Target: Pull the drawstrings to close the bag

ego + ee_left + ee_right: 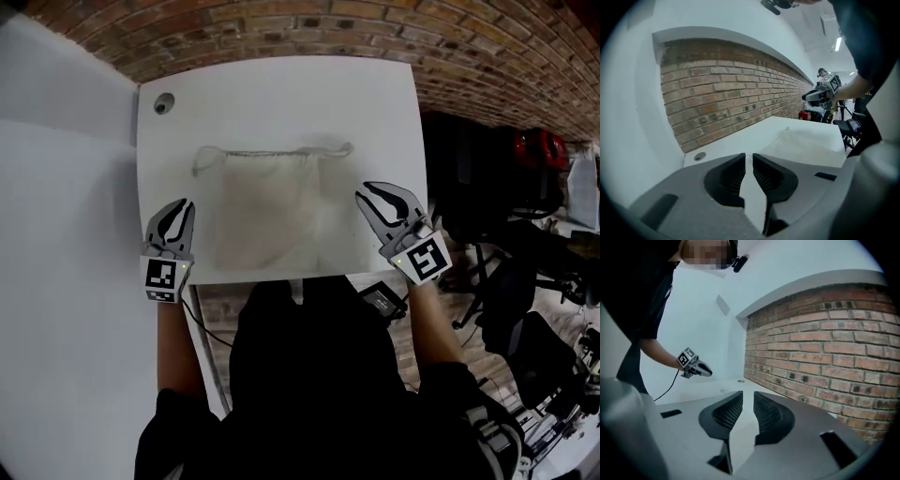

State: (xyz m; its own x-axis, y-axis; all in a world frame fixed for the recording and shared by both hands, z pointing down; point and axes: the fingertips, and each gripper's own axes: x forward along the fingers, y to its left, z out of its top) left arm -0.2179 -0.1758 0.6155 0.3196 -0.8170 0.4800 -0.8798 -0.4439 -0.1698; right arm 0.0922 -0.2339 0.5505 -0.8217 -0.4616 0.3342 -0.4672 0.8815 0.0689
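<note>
A person in dark clothing is leaning over a white tabletop [281,94] set against a brick wall [281,28], holding a two-jaw gripper in each hand. A cream cloth bag [267,206] is lying flat near the middle of the tabletop with its mouth facing the wall. Its drawstring [262,151] is running along the top hem and trailing out in a loose loop at each end.

The left gripper [178,211] is hovering at the tabletop's left edge, level with the lower part of the bag and clear of it. Its jaws are standing only a narrow slit apart, and its own view shows nothing between them [747,157], just bare tabletop ahead. The right gripper [367,195] is hanging over the right side of the tabletop, close by the bag's right edge. Its jaws are standing a little wider, also gripping nothing [748,394].

Both grippers are pointing toward the wall, with the bag lying between them. A round hole [164,103] is showing in the far left corner of the tabletop. A dark cable [665,390] is trailing from the left gripper.
</note>
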